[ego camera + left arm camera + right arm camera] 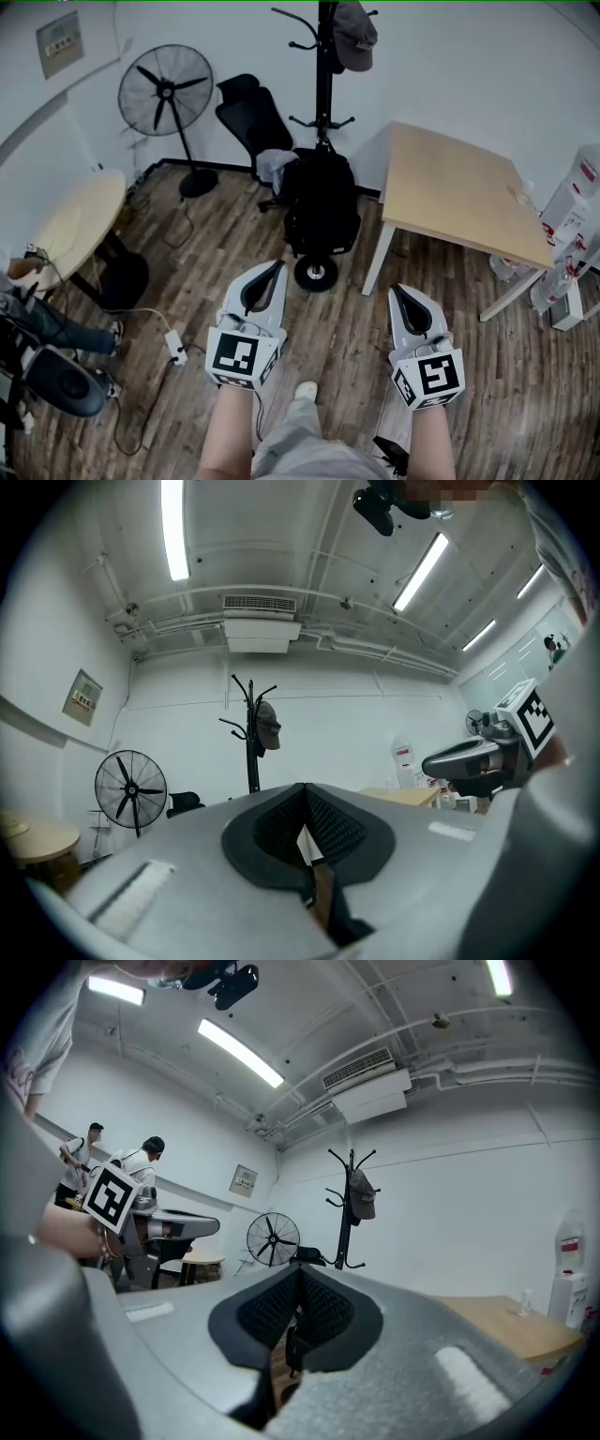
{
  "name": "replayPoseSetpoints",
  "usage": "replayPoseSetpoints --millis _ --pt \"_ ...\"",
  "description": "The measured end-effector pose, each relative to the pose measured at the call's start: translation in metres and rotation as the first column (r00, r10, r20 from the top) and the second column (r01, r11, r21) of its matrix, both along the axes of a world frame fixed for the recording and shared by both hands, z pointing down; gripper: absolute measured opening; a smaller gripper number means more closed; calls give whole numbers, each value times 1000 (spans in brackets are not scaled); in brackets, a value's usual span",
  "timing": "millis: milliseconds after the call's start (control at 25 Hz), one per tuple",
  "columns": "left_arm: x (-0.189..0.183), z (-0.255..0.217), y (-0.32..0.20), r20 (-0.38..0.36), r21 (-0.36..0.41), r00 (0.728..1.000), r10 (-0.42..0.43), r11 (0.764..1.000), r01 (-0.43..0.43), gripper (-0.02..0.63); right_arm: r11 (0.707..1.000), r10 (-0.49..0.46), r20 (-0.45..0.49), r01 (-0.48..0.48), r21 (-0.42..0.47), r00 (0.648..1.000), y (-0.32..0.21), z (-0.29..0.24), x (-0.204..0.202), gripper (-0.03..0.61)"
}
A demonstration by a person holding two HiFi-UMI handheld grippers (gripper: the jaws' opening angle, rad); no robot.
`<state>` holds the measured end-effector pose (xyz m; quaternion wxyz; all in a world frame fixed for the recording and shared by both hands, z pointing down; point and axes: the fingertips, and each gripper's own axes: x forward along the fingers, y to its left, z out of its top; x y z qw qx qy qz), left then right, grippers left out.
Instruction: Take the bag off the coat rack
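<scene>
A black backpack hangs low on the black coat rack, just above the rack's round base. A grey cap hangs from an upper hook. My left gripper is held in front of me, shut and empty, its tip a short way this side of the rack's base. My right gripper is beside it, also shut with nothing in it. In the left gripper view the coat rack and cap stand far ahead, and the right gripper view shows the rack likewise; the bag is hidden behind the jaws there.
A wooden table stands right of the rack, a black office chair and a standing fan left of it. A round table and a seated person's leg are at the left. A power strip and cable lie on the floor.
</scene>
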<state>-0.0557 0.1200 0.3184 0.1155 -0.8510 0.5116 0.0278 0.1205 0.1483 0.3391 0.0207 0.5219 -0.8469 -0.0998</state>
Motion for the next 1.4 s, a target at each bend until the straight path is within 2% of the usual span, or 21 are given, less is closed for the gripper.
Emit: replayPoseSetpoints --millis 520,800,1040,1360,1400 --pt "-33 -15 -192 -22 -1 1000 11 1000 -11 18 999 32 27 -32 -4 999 -185 -16 -21 2" --pt "-40 -7 -249 -32 -20 999 17 1000 -17 18 999 35 -6 -35 -20 999 -240 -9 -27 2" --pt "-40 2 -293 -36 -31 999 3 1000 -4 18 999 26 14 -25 -35 1000 -290 0 -23 2" --pt "-28 5 -378 -41 -52 999 -25 998 23 18 997 -40 27 42 -69 999 -385 5 -14 4" --pt "-25 4 -390 -43 -57 999 -26 998 23 20 996 -50 22 52 -74 998 -398 5 -13 23"
